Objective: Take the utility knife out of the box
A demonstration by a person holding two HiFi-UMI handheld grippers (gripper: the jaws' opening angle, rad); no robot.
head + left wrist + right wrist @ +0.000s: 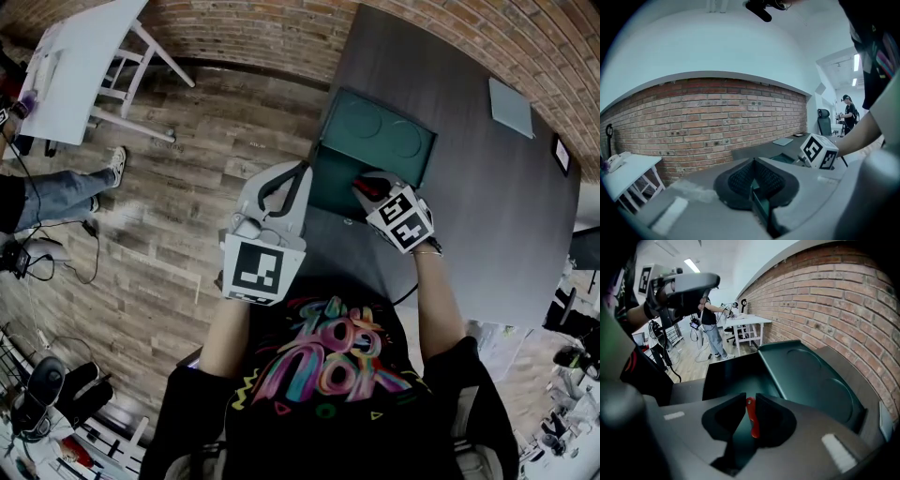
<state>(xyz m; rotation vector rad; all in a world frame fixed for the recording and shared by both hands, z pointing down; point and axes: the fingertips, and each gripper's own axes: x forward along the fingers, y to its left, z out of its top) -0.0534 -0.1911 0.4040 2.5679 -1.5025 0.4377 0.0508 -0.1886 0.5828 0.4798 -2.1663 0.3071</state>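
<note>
Red utility knife sits clamped between the right gripper fingers, lengthways along the gap. It hangs over the open interior of the dark-green box, near the box's right front; I can't tell if it has cleared the rim. Left gripper fingers are closed on a thin green wall of the box, on its left side per the head view. The box lid is folded back toward the brick wall, with two round recesses showing. The box sits at the near-left edge of a dark grey worktop. A pale flat pad lies well apart at the far right. Left of the worktop are a wood floor, a white table and a bystander's leg.
</note>
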